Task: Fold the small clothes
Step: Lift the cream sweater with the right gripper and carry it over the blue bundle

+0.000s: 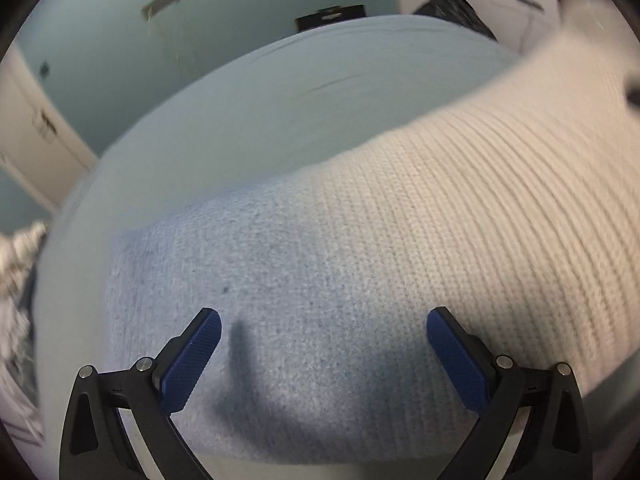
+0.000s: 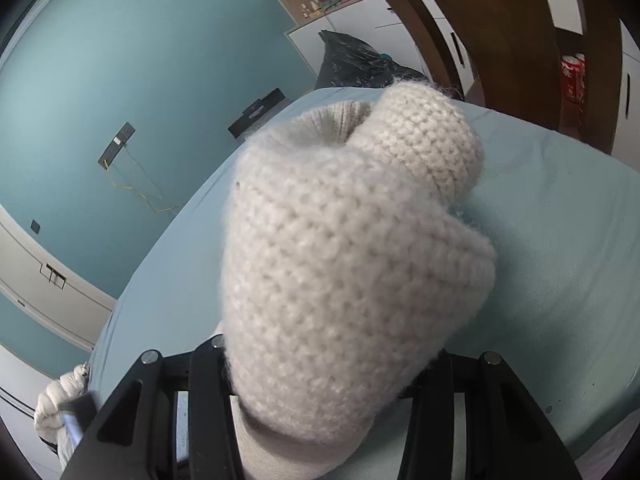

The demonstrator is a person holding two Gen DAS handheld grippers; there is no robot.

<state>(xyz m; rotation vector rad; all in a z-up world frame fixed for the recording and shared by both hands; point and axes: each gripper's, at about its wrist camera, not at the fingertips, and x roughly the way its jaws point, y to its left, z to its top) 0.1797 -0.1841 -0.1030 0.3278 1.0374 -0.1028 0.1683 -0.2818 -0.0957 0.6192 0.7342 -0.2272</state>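
I had my left gripper point(image 1: 324, 344) low over the knit garment point(image 1: 360, 264), fingers point(image 1: 196, 360) spread wide with its blue part between them, nothing gripped. The garment lay on the pale blue bed point(image 1: 248, 120). My right gripper point(image 2: 320, 392) was clamped on the garment's cream part point(image 2: 344, 264), bunched up above the bed point(image 2: 560, 240).

The cream knit garment point(image 2: 352, 264) hides the right gripper's point(image 2: 320, 364) fingertips; in the left wrist view its far end blurs.
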